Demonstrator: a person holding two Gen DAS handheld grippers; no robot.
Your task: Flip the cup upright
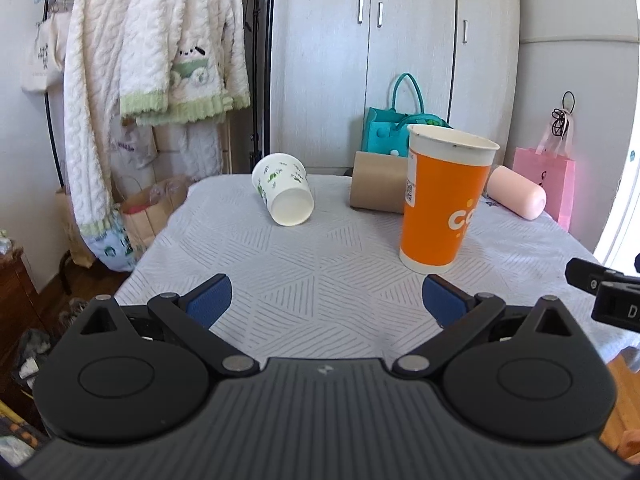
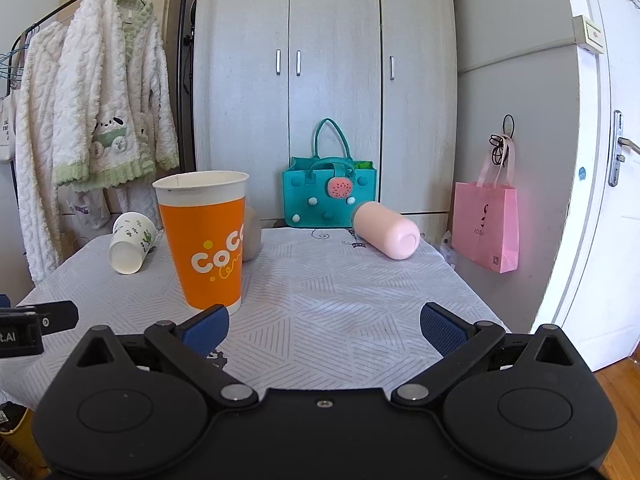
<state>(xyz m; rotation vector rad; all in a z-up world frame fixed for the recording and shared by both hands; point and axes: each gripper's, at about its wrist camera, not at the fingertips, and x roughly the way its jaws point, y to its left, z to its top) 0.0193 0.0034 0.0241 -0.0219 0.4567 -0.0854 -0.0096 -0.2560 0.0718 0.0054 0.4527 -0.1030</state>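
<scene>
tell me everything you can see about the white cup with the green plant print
The white paper-looking cup with small green plant prints lies on its side on the grey patterned tablecloth, near the table's far left corner. Its open mouth faces the cameras and slightly downward, showing a plain white inside that looks empty. The closed base points toward the back. Nothing but the cloth touches it; the tall orange paper cup stands upright apart from it, and neither pair of tongs is near it.

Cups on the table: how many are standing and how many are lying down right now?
Standing: 1, the tall orange paper cup.
Lying on their sides: 3, the white paper cup with green print, the plain brown paper cup, the pale pink cup.
Total: 4 cups.
</scene>
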